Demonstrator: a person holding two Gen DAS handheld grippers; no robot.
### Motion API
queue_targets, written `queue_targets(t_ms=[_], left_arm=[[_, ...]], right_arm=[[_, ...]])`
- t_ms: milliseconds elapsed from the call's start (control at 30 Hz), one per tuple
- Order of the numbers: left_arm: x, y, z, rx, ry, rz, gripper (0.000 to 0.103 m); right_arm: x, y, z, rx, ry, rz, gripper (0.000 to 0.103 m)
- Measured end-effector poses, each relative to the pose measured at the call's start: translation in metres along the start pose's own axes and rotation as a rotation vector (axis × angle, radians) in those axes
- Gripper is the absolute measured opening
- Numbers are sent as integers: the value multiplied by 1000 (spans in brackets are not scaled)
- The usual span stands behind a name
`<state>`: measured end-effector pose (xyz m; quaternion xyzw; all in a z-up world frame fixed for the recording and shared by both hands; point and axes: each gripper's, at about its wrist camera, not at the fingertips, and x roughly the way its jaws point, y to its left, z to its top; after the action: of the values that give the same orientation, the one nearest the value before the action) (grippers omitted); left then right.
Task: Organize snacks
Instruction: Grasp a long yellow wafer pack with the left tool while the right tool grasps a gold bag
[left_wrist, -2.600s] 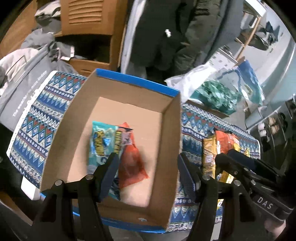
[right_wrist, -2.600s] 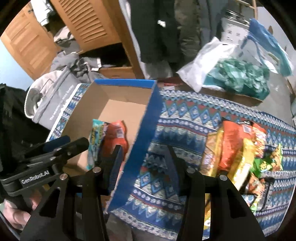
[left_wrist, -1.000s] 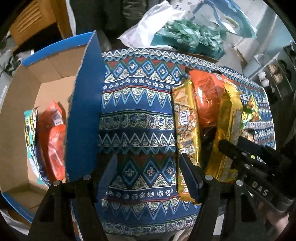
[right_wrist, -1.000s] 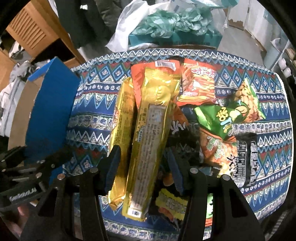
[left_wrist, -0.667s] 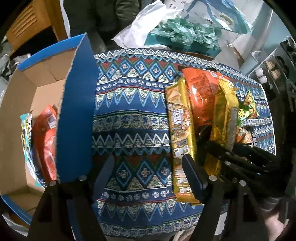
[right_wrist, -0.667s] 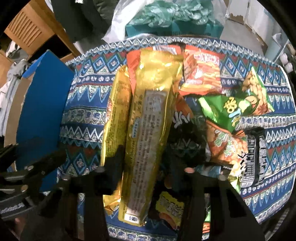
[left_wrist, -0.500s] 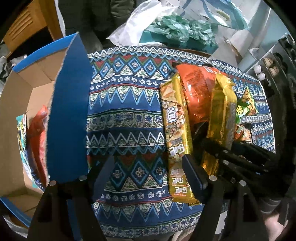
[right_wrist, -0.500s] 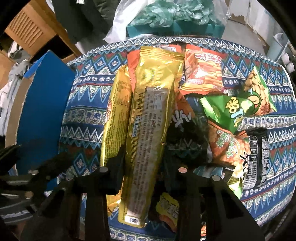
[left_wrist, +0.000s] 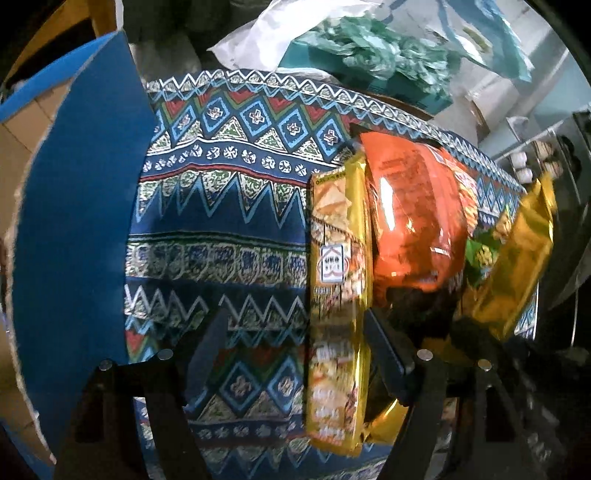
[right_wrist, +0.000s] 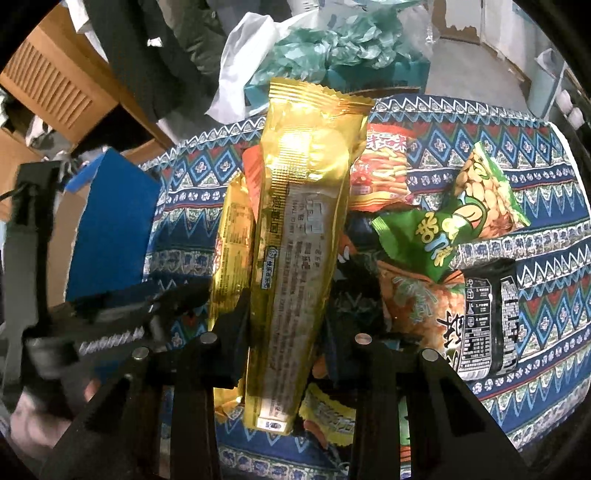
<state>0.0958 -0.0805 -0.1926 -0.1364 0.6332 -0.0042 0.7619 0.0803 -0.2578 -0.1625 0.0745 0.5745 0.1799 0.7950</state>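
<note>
Snack packets on a patterned cloth, one long gold packet lifted.

The long gold packet (right_wrist: 299, 254) is tilted up off the pile, printed back showing. A second yellow packet (left_wrist: 338, 295) lies flat beside an orange bag (left_wrist: 413, 214). A green peanut bag (right_wrist: 458, 218) lies further right.

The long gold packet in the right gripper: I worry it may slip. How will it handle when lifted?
The long gold packet probably stays fairly stiff: clamped near one end by the right gripper, it stands out straight. Its glossy foil looks slippery. Likely light.
</note>
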Motion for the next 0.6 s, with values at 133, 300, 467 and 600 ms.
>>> queue_targets(t_ms=[133,300,467,600], left_arm=[[9,-1,6,-43,17,-26,77],[22,-12,8,-30,39,-21,77],[31,-23,7,0,31,3,80],[34,-33,6,47,6,31,79]], right_arm=[[3,-3,-1,0,8,17,32],[3,-13,0,25,17,37,32],[3,-17,0,40,21,50,32],[4,-17,-2,35,27,55,32]])
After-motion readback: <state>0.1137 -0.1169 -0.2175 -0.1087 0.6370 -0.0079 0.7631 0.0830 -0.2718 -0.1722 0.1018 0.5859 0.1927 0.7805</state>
